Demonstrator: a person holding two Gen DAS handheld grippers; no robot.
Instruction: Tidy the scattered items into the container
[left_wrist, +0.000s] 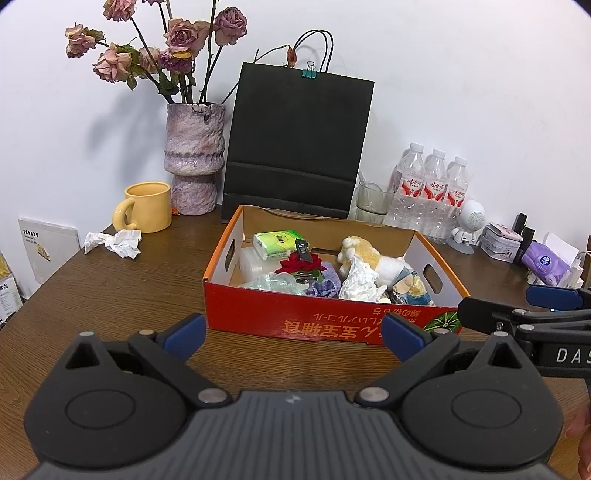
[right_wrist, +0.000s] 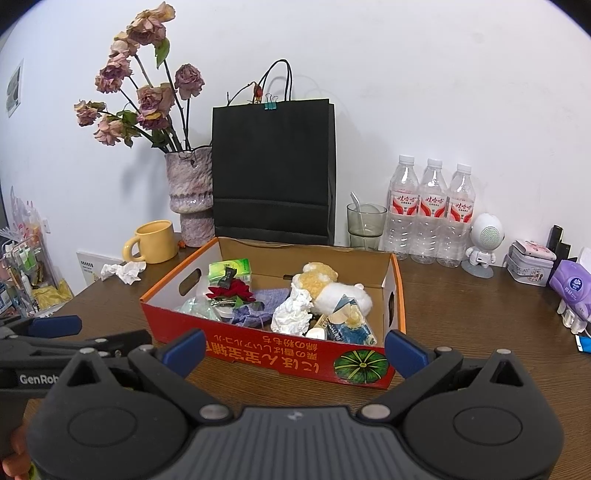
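A red cardboard box (left_wrist: 295, 317) (right_wrist: 258, 347) with an orange rim sits mid-table. It holds a green tissue pack (left_wrist: 275, 242), a red fabric rose (left_wrist: 301, 265), a yellow-white plush toy (right_wrist: 325, 284), crumpled white paper (right_wrist: 291, 314), a purple cloth and a snack packet. One crumpled tissue (left_wrist: 114, 242) (right_wrist: 123, 271) lies loose on the table beside the yellow mug, left of the box. My left gripper (left_wrist: 293, 338) (right_wrist: 110, 330) hangs open and empty before the box's front wall. My right gripper (right_wrist: 295, 350) (left_wrist: 495, 304) is open and empty too, level with it at the box's right front corner.
Along the wall stand a yellow mug (left_wrist: 147, 212), a vase of dried roses (left_wrist: 194, 158), a black paper bag (left_wrist: 295, 147), a glass (left_wrist: 371, 203), three water bottles (left_wrist: 432, 192), a white robot figure (right_wrist: 484, 240), a tin (right_wrist: 530, 264) and a purple wipes pack (right_wrist: 572, 286).
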